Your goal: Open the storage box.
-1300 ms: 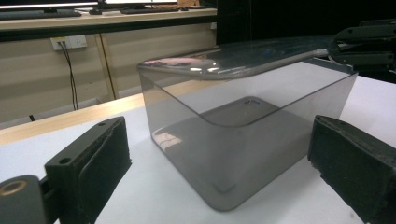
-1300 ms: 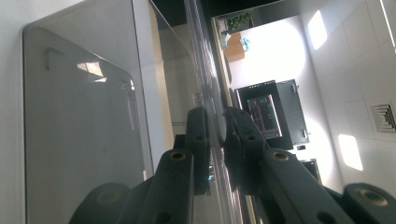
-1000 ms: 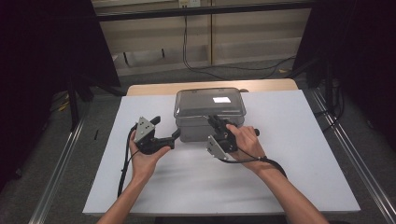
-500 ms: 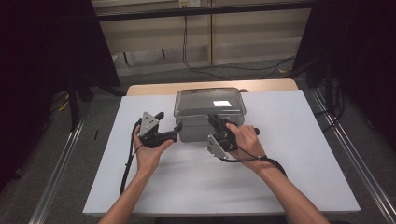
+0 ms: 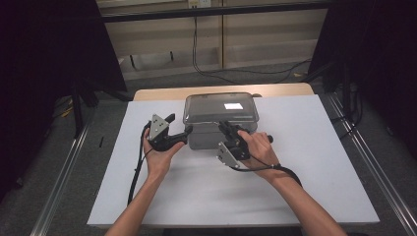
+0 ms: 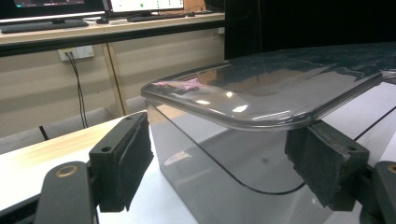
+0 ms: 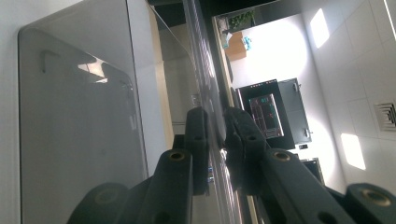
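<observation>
A grey see-through box (image 5: 201, 138) with a clear lid (image 5: 220, 107) stands on the white table top (image 5: 305, 162). My left gripper (image 5: 178, 126) is at the box's near left corner. In the left gripper view that box corner (image 6: 219, 158) sits between its pads (image 6: 133, 161), which stand just off the walls; the jaws have just been closing. My right gripper (image 5: 224, 128) is at the lid's near edge. In the right gripper view it (image 7: 217, 135) is shut on the lid's thin rim (image 7: 205, 84).
Metal rails (image 5: 64, 182) run along both sides of the table. A wooden strip (image 5: 157, 93) lies behind the box, with cables (image 5: 196, 44) on the floor beyond. Bare white surface extends in front of and to the right of the box.
The left gripper has shifted slightly toward the box and its jaws have narrowed around the corner. The right gripper has stayed put on the lid.
</observation>
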